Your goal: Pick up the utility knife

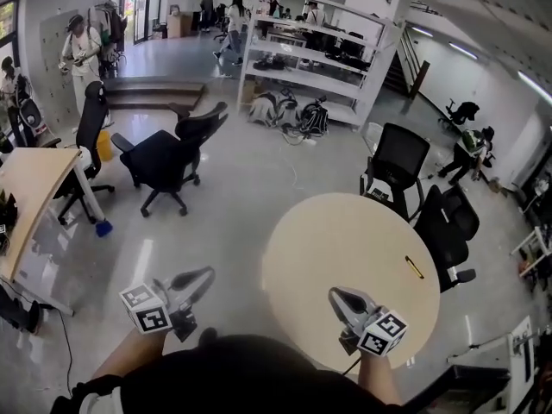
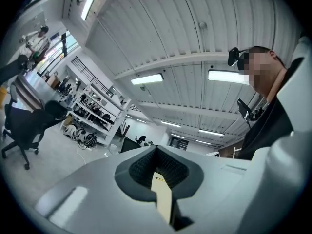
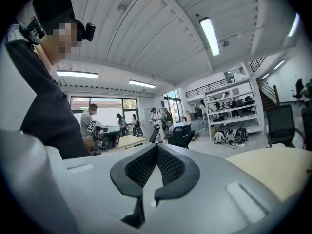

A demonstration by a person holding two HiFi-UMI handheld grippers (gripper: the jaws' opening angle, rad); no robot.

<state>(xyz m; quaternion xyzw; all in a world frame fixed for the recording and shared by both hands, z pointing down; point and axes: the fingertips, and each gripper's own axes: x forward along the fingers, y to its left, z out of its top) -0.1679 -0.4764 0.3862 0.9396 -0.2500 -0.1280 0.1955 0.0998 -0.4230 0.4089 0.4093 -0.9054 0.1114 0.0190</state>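
The utility knife (image 1: pixel 415 267), slim and yellow, lies near the right edge of the round beige table (image 1: pixel 345 248). My right gripper (image 1: pixel 338 295) hovers over the table's near edge, jaws shut and empty, well short of the knife. Off the table's left side, above the floor, my left gripper (image 1: pixel 205 274) is also shut and empty. In the left gripper view the pads (image 2: pixel 141 167) meet at the tip of the left gripper (image 2: pixel 156 147), and a sliver of table (image 2: pixel 162 199) shows through the slot below. The right gripper (image 3: pixel 157 146) looks shut the same way, with the table (image 3: pixel 273 169) at its right.
Black office chairs stand at the table's far side (image 1: pixel 398 158), at its right (image 1: pixel 448 222), and out on the floor (image 1: pixel 164 158). A wooden desk (image 1: pixel 30 179) is at left. White shelving (image 1: pixel 310 50) and several people stand far back.
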